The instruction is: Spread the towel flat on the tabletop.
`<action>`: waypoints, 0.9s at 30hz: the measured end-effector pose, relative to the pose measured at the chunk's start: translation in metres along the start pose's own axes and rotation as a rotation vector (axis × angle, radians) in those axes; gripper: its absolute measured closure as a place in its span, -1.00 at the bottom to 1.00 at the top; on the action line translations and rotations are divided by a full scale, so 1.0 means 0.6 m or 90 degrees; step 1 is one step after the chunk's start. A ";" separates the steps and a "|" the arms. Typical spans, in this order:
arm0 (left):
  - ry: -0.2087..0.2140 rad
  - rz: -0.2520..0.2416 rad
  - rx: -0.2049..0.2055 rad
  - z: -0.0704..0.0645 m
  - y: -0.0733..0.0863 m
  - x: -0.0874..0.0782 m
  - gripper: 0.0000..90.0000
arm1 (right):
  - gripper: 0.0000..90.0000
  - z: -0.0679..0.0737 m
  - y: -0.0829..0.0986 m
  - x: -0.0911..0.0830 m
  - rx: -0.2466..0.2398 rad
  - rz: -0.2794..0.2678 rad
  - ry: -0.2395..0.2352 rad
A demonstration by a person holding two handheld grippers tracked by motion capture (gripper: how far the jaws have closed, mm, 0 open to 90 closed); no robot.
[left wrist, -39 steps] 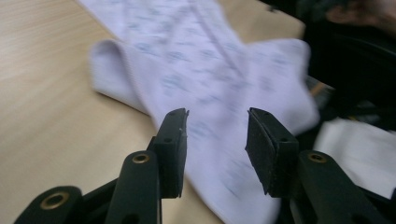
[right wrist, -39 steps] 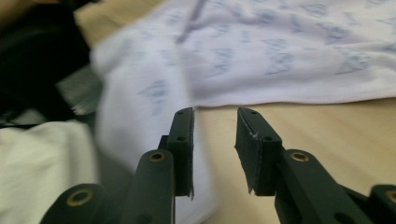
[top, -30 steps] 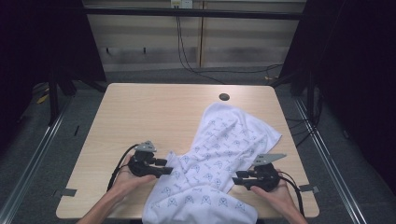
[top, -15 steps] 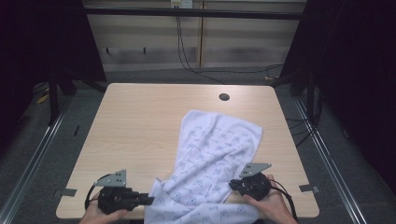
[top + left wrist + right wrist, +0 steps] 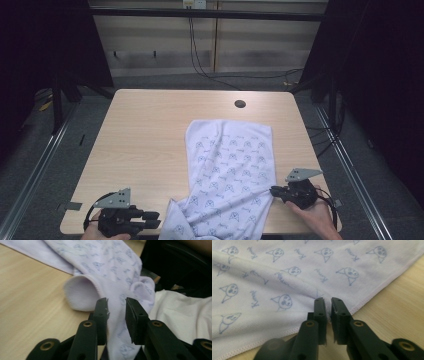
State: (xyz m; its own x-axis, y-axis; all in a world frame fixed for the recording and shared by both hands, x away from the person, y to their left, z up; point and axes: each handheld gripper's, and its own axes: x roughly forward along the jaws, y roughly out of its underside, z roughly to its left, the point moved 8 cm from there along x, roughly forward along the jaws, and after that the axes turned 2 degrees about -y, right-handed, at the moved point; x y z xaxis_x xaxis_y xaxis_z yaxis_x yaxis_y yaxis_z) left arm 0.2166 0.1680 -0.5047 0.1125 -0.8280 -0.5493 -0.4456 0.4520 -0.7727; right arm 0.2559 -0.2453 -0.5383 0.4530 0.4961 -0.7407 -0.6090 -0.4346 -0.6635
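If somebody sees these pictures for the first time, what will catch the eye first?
The pale lilac printed towel, lying on the wooden table and spilling over its near edge. Then the right gripper, pinching its right edge, and the left gripper, with cloth between its jaws, at the near left corner.

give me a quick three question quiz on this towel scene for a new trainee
1. True or false: the right gripper has its jaws closed on the edge of the towel.
2. Which best describes the towel's print?
A. plain white
B. small blue cat faces and words
C. red stripes
3. Fill in: the dark round hole in the table lies near the ____ edge, away from the person.

Key
1. True: in the right gripper view the jaws pinch a fold of cloth at the hem.
2. B
3. far

Bonus note: the left gripper has towel cloth between its jaws, which stand slightly apart.
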 end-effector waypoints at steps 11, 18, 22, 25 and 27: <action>-0.063 0.010 -0.086 0.156 -0.092 0.118 0.52 | 0.53 0.014 -0.042 0.015 0.001 -0.047 -0.035; -0.097 0.052 -0.017 0.165 -0.116 0.189 0.40 | 0.48 0.017 -0.045 0.029 0.001 -0.046 -0.047; -0.127 0.060 0.011 0.160 -0.113 0.217 0.34 | 0.45 0.017 -0.043 0.034 0.003 -0.041 -0.050; -0.189 0.079 0.093 0.150 -0.110 0.224 0.34 | 0.44 0.014 -0.045 0.037 0.008 -0.044 -0.056; -0.176 0.090 0.141 0.143 -0.109 0.226 0.75 | 0.42 0.013 -0.046 0.040 0.005 -0.043 -0.052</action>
State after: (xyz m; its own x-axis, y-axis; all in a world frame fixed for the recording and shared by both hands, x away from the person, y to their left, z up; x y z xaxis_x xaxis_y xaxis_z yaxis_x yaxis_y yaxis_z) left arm 0.3374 0.0546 -0.5561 0.3119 -0.6458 -0.6969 -0.2751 0.6407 -0.7168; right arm 0.2783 -0.2158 -0.5371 0.4386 0.5834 -0.6836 -0.5844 -0.3927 -0.7101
